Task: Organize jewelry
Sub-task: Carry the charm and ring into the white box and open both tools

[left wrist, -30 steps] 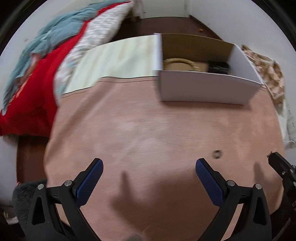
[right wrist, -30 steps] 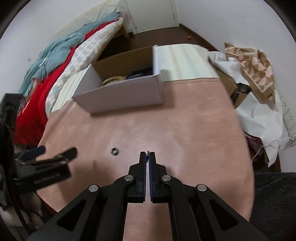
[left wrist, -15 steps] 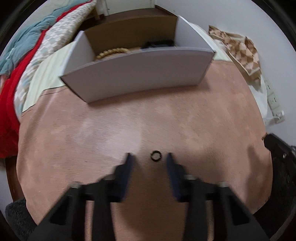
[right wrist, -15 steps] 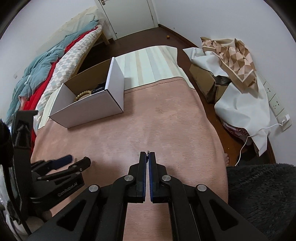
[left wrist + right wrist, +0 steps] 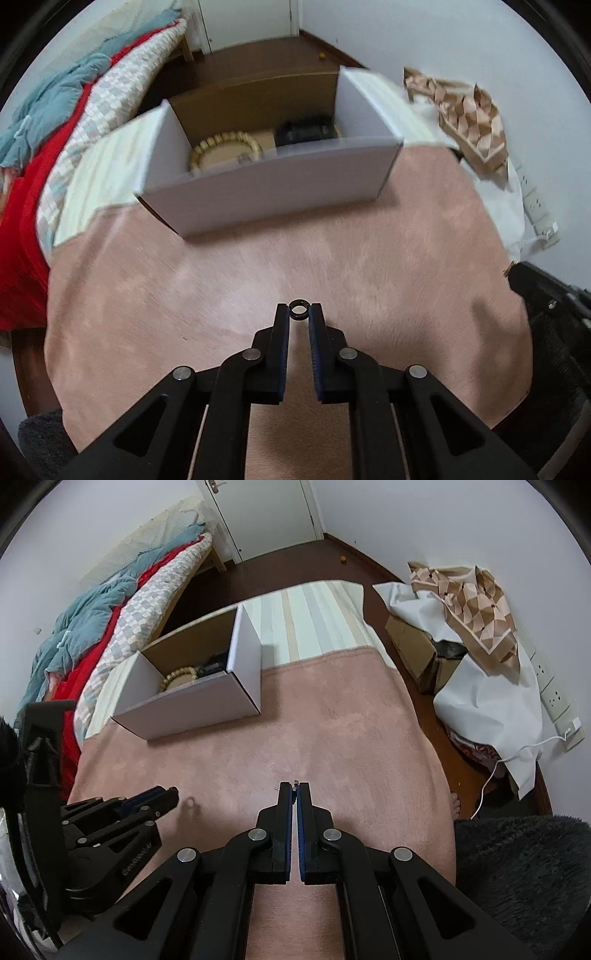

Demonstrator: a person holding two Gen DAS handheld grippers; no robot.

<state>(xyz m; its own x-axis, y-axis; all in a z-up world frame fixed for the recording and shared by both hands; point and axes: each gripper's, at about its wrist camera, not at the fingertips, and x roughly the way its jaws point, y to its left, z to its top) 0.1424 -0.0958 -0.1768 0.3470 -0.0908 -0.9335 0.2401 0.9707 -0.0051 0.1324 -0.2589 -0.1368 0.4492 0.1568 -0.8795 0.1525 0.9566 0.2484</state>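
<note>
A small black ring [image 5: 298,309] sits between the tips of my left gripper [image 5: 298,312], which is shut on it just above the pink blanket [image 5: 369,266]. Ahead stands an open white cardboard box [image 5: 273,188] holding a beige bead bracelet [image 5: 225,147] and a dark item [image 5: 304,131]. My right gripper [image 5: 294,789] is shut on a tiny metal piece [image 5: 294,783] at its tips, low over the blanket. The left gripper also shows at the left of the right wrist view [image 5: 166,797], and the box [image 5: 199,701] stands beyond it.
A bed with red, teal and checked bedding [image 5: 110,620] lies at the left. A striped mat [image 5: 314,620] lies beyond the box. Cardboard, white cloth and a patterned fabric [image 5: 469,609] pile at the right by wall sockets [image 5: 554,694].
My left gripper moved toward the ring, closed from wide open and now grips the ring. My right gripper stayed shut and drew back to the right.
</note>
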